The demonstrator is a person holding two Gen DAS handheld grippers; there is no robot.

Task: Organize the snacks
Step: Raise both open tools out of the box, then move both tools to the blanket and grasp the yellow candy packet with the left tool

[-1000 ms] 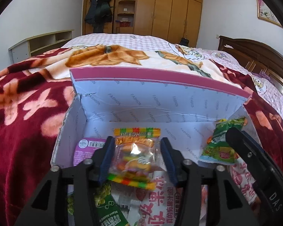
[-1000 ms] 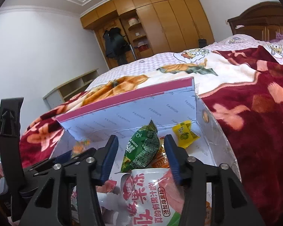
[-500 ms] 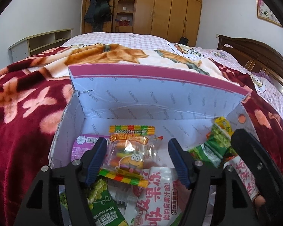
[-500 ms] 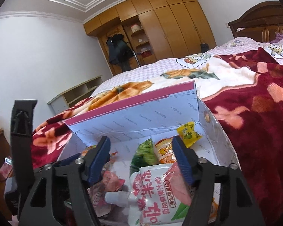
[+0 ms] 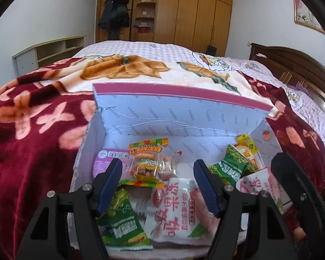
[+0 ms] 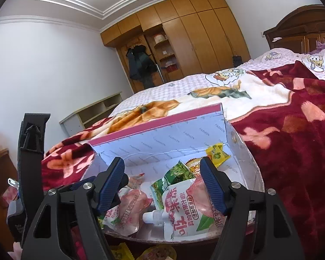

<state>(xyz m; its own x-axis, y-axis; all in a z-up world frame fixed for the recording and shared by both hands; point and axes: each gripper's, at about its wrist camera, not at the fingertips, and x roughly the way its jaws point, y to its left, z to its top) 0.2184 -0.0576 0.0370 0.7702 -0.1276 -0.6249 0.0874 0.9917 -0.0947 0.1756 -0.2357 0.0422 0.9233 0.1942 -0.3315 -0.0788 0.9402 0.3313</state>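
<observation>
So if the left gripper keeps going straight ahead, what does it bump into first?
Probably the burger gummy packet lying in the box, just ahead of the open left gripper. Depth is hard to judge here.

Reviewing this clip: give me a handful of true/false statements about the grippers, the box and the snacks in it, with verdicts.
1. The left gripper is open and holds nothing. True.
2. The gummy candy packet lies inside the box. True.
3. The right gripper is clamped on the green packet. False: it is open, and the packet lies in the box.
4. The box stands on a wooden table. False: it sits on the blanket.
5. A small yellow packet lies in the box's far right corner. True.
</observation>
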